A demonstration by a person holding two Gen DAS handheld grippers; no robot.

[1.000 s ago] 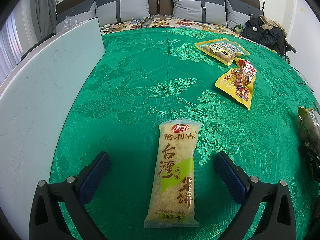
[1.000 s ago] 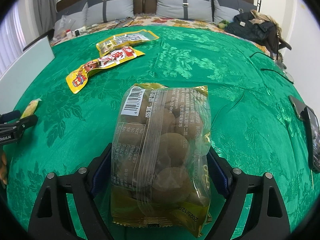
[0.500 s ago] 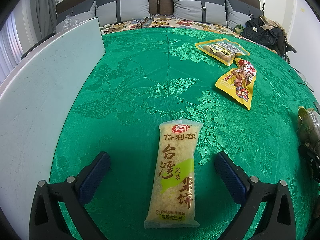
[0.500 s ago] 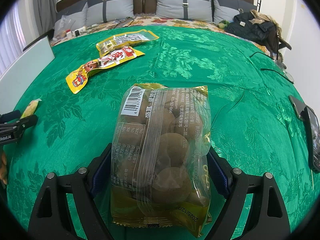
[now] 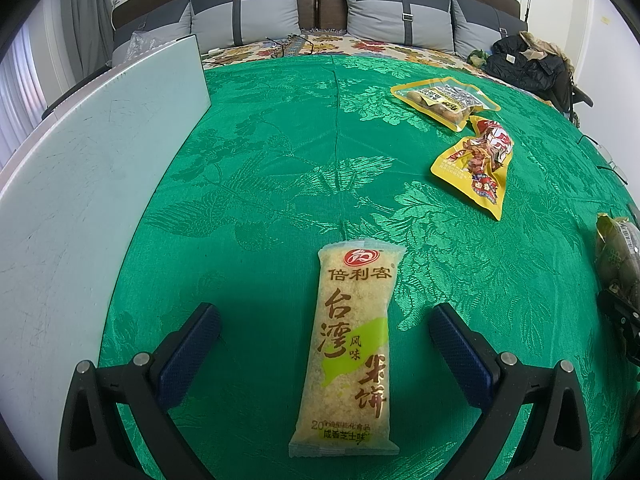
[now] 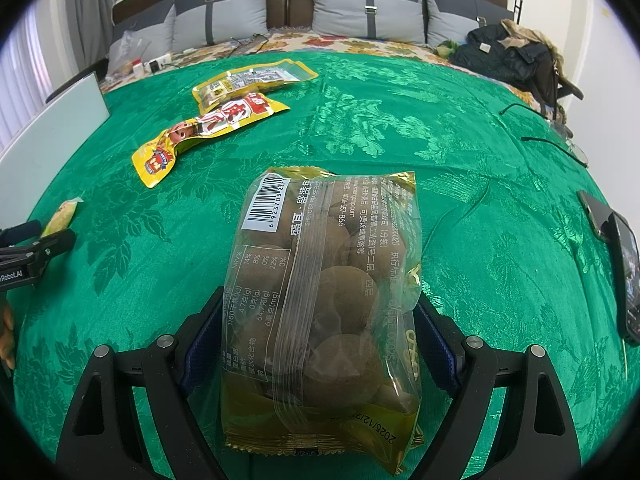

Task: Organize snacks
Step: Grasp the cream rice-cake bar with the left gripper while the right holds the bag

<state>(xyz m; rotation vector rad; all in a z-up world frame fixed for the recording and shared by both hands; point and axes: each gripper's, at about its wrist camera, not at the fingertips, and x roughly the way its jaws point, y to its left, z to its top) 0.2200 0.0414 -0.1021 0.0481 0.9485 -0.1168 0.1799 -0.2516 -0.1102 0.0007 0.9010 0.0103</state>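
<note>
Nothing shifted lately: left gripper (image 5: pixel 324 344) spread wide around rice cracker pack (image 5: pixel 347 348), right gripper (image 6: pixel 320 336) clamping cake bag (image 6: pixel 324 304), sorting pending.

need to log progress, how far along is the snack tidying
Early on. Nothing looks sorted yet: the two yellow packets lie loose and overlapping on the green cloth.

In hand: the right gripper is closed on the gold bag of brown balls. The left gripper is open around the rice cracker bar, which lies flat.

Left: all four snacks need gathering.
</note>
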